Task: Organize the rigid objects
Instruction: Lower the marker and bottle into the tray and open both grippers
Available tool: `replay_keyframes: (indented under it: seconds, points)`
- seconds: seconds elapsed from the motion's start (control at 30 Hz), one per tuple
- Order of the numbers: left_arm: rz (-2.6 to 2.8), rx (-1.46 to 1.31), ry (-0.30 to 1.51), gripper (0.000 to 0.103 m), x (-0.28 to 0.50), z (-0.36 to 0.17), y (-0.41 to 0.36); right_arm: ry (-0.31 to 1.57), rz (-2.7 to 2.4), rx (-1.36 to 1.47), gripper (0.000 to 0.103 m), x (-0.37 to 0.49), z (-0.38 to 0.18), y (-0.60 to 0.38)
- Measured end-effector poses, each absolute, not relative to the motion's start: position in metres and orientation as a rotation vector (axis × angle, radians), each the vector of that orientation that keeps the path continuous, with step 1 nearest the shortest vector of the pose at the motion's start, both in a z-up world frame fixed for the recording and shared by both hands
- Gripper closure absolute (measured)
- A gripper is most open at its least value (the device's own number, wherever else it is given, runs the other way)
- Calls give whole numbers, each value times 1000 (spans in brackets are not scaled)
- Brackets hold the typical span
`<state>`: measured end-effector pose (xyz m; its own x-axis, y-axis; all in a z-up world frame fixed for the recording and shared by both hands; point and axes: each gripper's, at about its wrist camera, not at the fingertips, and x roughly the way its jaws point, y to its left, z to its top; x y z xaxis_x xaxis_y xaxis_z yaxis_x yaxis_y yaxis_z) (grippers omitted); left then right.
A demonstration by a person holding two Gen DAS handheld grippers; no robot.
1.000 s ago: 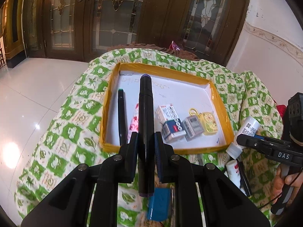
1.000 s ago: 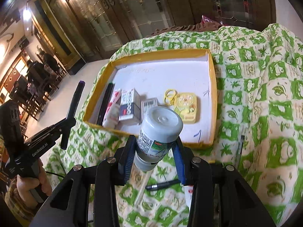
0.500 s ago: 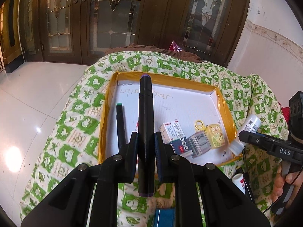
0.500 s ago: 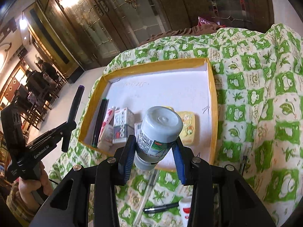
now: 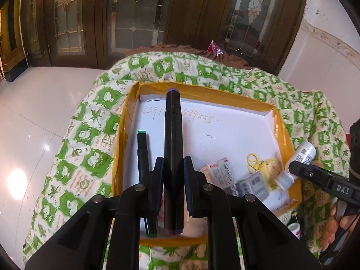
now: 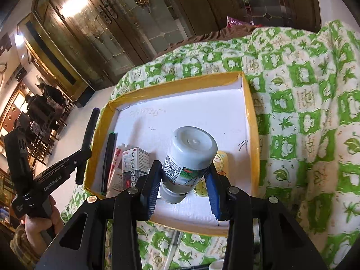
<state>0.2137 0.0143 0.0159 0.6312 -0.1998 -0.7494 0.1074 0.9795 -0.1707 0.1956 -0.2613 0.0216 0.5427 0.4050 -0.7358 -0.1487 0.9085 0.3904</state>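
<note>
My left gripper (image 5: 172,180) is shut on a black marker with purple ends (image 5: 172,135) and holds it above the left part of a yellow-rimmed white tray (image 5: 236,135). My right gripper (image 6: 183,180) is shut on a white medicine bottle (image 6: 189,153) over the tray's near right part (image 6: 249,121). In the tray lie a black marker with a green cap (image 5: 142,153), small medicine boxes (image 5: 221,175) and a yellow keychain (image 5: 267,171). The bottle (image 5: 301,157) also shows in the left wrist view, and the held marker (image 6: 88,135) in the right wrist view.
The tray rests on a green and white patterned cloth (image 6: 303,112) over a raised surface. Pens (image 6: 173,245) and a small white container (image 5: 293,229) lie on the cloth in front of the tray. A glossy tiled floor (image 5: 33,123) lies left; wooden doors (image 5: 135,18) stand behind.
Both grippers have moved forward over the tray with their loads. The tray now fills more of both views.
</note>
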Motion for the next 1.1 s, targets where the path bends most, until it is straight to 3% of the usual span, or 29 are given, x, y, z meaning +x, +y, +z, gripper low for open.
replay_keyframes:
  seconds: [0.77, 0.8, 0.87, 0.93, 1.0, 1.1]
  points:
    - [-136, -136, 962, 88, 267, -26, 14, 998, 344, 209, 68, 232, -12, -225]
    - [-138, -146, 960, 86, 266, -26, 15, 995, 350, 214, 68, 232, -12, -226]
    - [-136, -153, 955, 59, 262, -22, 16, 985, 372, 223, 65, 233, -12, -225]
    - [-151, -176, 931, 50, 251, -14, 20, 970, 368, 209, 52, 231, -10, -225]
    - [-138, -176, 907, 50, 238, -4, 25, 940, 370, 200, 44, 226, -4, -227]
    - [-154, -228, 874, 48, 208, 8, 40, 897, 365, 206, 44, 215, 8, -237]
